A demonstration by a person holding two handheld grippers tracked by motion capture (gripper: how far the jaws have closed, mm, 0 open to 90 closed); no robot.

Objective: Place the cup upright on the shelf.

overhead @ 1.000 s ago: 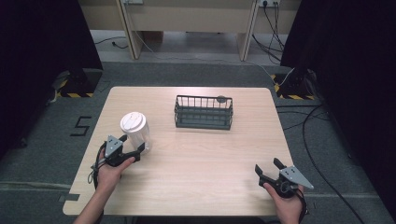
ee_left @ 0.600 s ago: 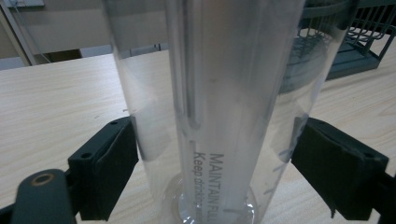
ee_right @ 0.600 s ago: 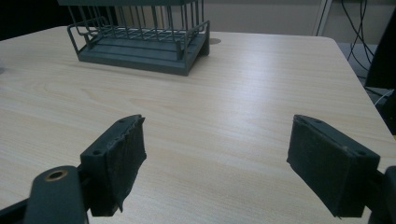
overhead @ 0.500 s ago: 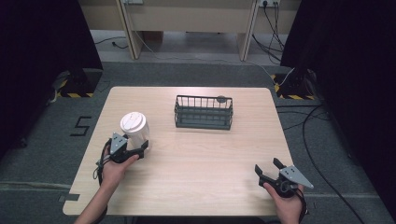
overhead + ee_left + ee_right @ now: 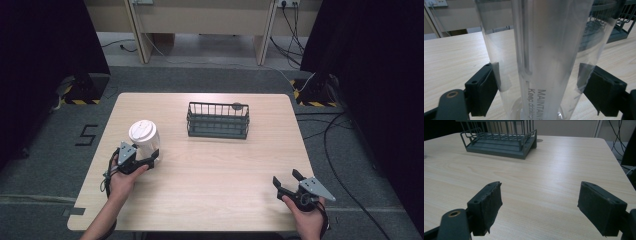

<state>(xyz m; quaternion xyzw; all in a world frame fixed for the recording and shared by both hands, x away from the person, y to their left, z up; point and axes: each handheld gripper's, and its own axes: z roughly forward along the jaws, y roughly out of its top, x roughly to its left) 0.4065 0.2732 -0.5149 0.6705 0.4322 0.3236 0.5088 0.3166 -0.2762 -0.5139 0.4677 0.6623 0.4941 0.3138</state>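
Note:
A clear plastic cup (image 5: 144, 137) with a white lid stands upright on the left part of the wooden table (image 5: 225, 175). My left gripper (image 5: 151, 157) is open, and the cup's lower body (image 5: 544, 50) sits between its jaws. In the left gripper view the two pads (image 5: 486, 87) flank the cup's walls at full spread, very close to them or just touching. Near the front right edge of the table, my right gripper (image 5: 285, 177) is open with nothing between its fingers (image 5: 486, 207), just bare tabletop.
A dark wire basket (image 5: 218, 121) stands at the back middle of the table and looks empty; the right gripper view has it ahead and to the left (image 5: 499, 143). A small dark round disc (image 5: 239, 105) lies just behind it.
My left gripper has moved forward and right, so the cup now sits between its jaws. The right gripper has not moved.

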